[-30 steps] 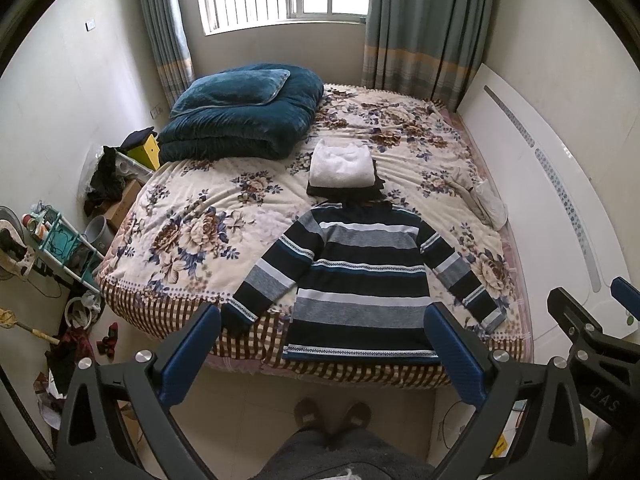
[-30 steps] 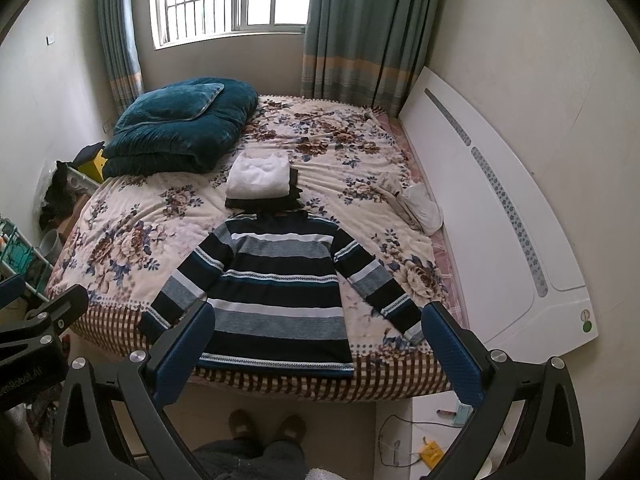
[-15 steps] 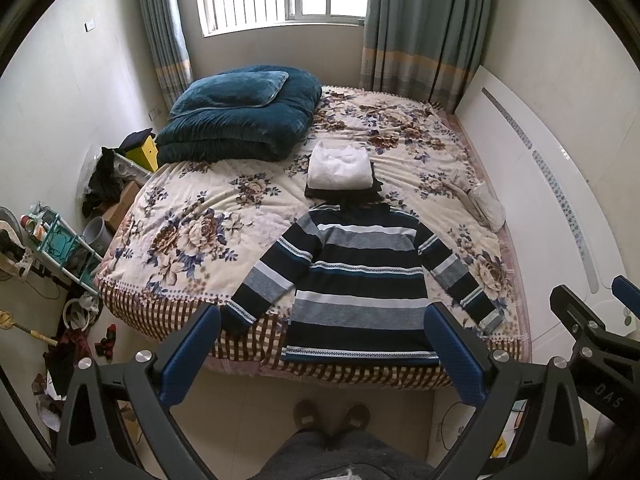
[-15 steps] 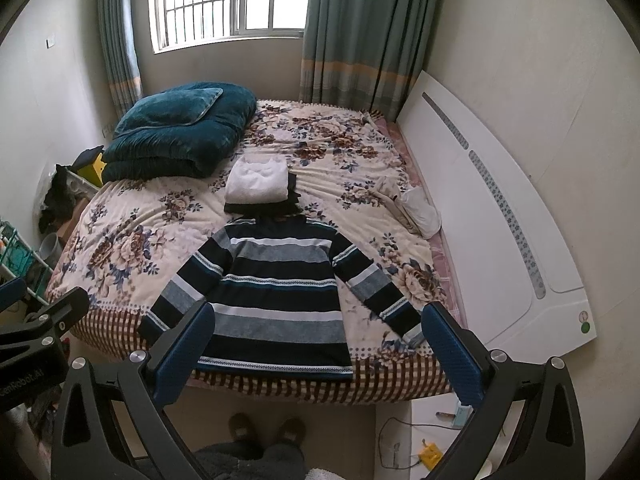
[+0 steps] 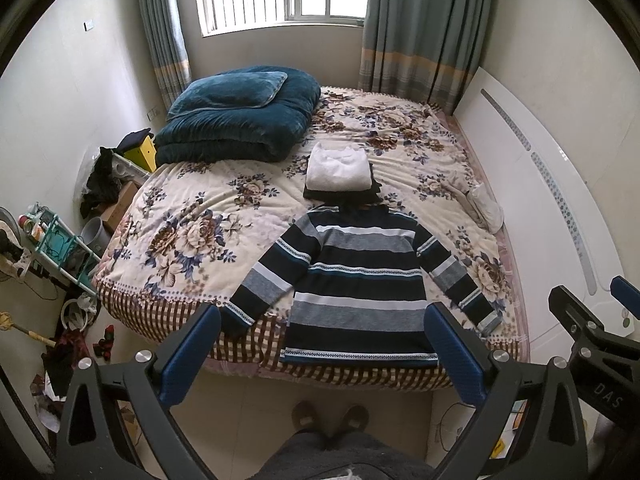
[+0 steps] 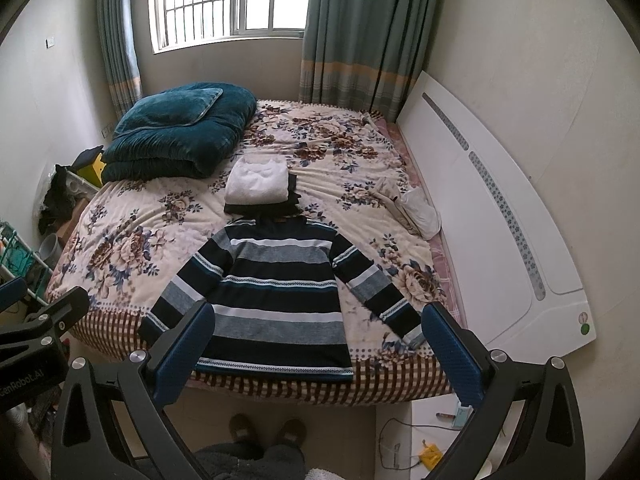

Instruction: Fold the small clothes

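A striped sweater point(image 5: 360, 280) point(image 6: 276, 292) in navy, grey and white lies flat on the bed's near edge, both sleeves spread out, hem toward me. Beyond its collar sits a stack of folded clothes point(image 5: 340, 172) point(image 6: 260, 184), white on top of dark. My left gripper point(image 5: 324, 348) is open, held high above the floor in front of the bed, holding nothing. My right gripper point(image 6: 316, 348) is open too, level with it and empty. Each gripper shows at the edge of the other's view.
The bed point(image 5: 192, 240) has a floral cover. A folded teal quilt and pillow point(image 5: 236, 120) fill its far left corner. A white headboard point(image 6: 500, 220) runs along the right. Pale crumpled cloth point(image 6: 416, 208) lies by it. Clutter and a rack point(image 5: 56, 248) stand left; a person's feet point(image 5: 328, 416) below.
Both grippers have drifted slightly back and up, so the bed sits a little lower in view. The sweater and folded stack have not moved.
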`<state>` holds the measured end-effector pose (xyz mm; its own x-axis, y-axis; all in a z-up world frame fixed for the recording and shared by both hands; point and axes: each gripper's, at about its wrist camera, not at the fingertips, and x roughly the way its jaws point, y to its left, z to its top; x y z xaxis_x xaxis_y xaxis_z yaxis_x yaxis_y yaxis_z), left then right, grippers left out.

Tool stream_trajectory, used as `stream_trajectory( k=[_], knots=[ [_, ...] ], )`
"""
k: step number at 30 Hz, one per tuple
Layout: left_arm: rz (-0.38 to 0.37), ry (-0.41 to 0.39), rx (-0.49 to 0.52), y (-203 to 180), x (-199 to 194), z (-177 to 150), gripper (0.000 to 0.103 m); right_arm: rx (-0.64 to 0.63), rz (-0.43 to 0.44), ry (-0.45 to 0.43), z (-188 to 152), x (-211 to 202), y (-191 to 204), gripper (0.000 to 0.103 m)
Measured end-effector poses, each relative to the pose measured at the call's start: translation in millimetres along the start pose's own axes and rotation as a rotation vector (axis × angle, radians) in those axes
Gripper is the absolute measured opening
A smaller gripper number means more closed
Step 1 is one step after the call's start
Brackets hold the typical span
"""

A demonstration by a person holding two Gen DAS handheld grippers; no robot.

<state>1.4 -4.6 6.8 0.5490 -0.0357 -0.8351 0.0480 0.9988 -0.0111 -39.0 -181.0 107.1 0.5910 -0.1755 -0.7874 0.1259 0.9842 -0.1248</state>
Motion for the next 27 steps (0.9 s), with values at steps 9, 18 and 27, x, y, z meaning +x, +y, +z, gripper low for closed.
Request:
stream_trajectory(
  k=[9, 18, 27],
  knots=[
    [0.0, -0.002, 0.001, 0.7, 2.0, 1.8, 0.103, -0.003, -0.002, 0.001, 4.6, -0.7, 0.7, 0.103],
    [0.018, -0.018, 0.003, 0.6, 4.4, 2.4, 0.103, 0.024, 0.003, 0.018, 11.2, 12.1, 3.0, 0.103],
    [0.126, -0.083, 0.071, -25.6, 109.9, 37.0, 0.103, 0.278, -0.118, 0.167, -3.7, 156.5, -73.5, 0.103]
  ],
)
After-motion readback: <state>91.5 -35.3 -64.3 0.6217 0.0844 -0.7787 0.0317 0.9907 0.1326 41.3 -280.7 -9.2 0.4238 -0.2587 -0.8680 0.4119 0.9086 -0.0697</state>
